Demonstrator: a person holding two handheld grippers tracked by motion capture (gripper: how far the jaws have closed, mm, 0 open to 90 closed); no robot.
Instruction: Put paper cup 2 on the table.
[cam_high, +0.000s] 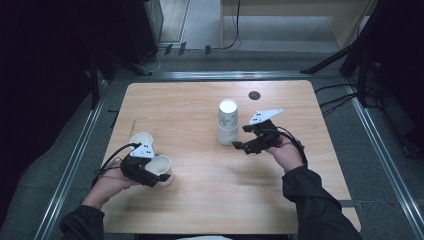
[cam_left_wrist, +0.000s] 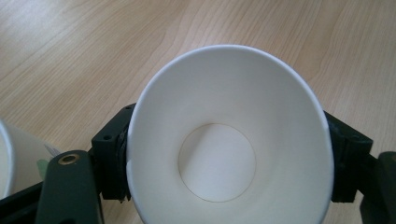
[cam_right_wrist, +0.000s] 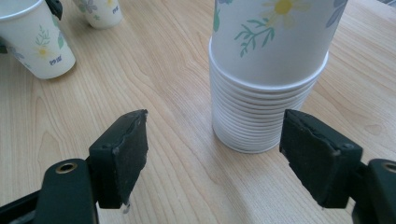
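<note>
The left gripper (cam_high: 150, 172) holds a white paper cup with a floral print (cam_left_wrist: 229, 140) near the front left corner of the light wooden table (cam_high: 200, 200), its black jaws pinching the cup's wall from both sides just below the rim, the mouth facing the gripper's camera. A second white paper cup (cam_high: 141, 139) stands upright just behind it, nearer the left edge. The right gripper (cam_high: 245, 137) waits beside the tall stack of nested white floral paper cups (cam_high: 228, 127) near the table's middle, jaws spread and empty, the stack's base ahead of them and untouched. The step in hand looks like setting the pinched cup down on the table beside its neighbour. To do it well, bring the cup upright, lower its base flat onto bare wood clear of the other cup, and only then ease the jaws apart evenly; the thin wall dents easily, so keep the squeeze light. The right jaws should stay off the stack meanwhile.
</note>
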